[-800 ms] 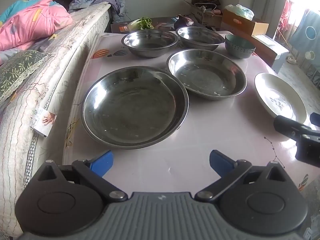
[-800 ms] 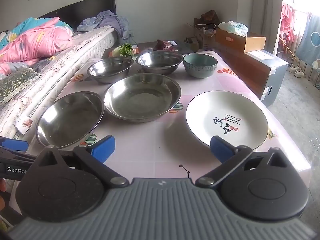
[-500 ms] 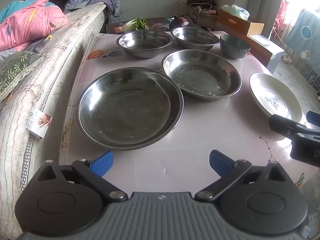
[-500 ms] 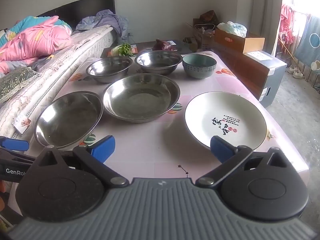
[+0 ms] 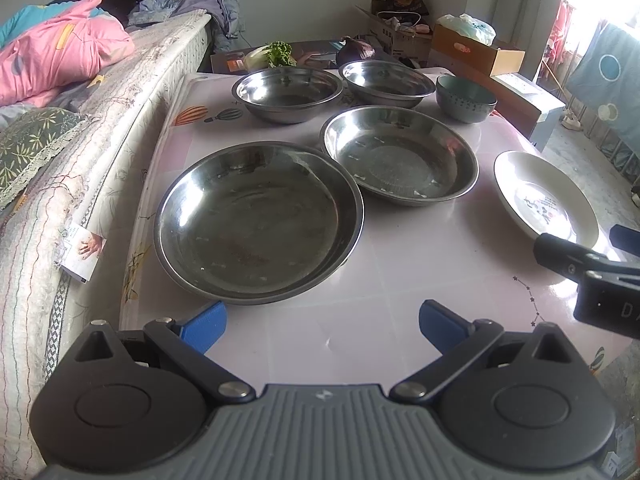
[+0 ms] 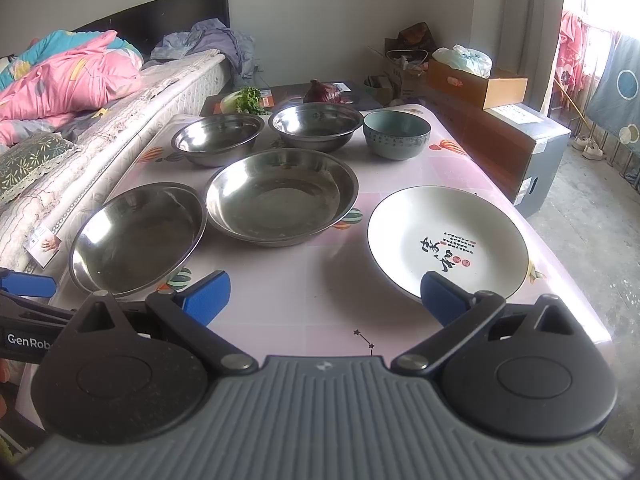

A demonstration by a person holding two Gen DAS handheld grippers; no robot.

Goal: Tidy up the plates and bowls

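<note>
Both grippers empty, jaws spread as wide as they go, nothing between the pads; left gripper (image 5: 322, 326) and right gripper (image 6: 326, 294) both hang over the near edge of the table (image 6: 304, 312), tilted down at it

Landmark = centre steel plate (image 6: 282, 198). Relative to it:
- near steel plate (image 5: 260, 222) sits just beside it on the bed side and closer to the grippers, rims almost touching, can't tell if they actually touch
- white plate (image 6: 446, 244) lies on its window side, clear gap between them, closer to the table's near edge
- two steel bowls behind it: left steel bowl (image 6: 218, 140), right steel bowl (image 6: 316, 126)
- green bowl (image 6: 396, 134) behind it and off to the window side

All six pieces lie apart, nothing stacked yet, so sorting looks unstarted

Key relation: near steel plate lies straight ahead of the left gripper, its near rim just beyond the left blue pad. White plate lies just ahead of the right gripper, its near rim right at the right blue pad. Round items, no long axis, so the approach goes to the near rim. Judgement: left hand nearer the steel plates, right hand nearer the white plate
</note>
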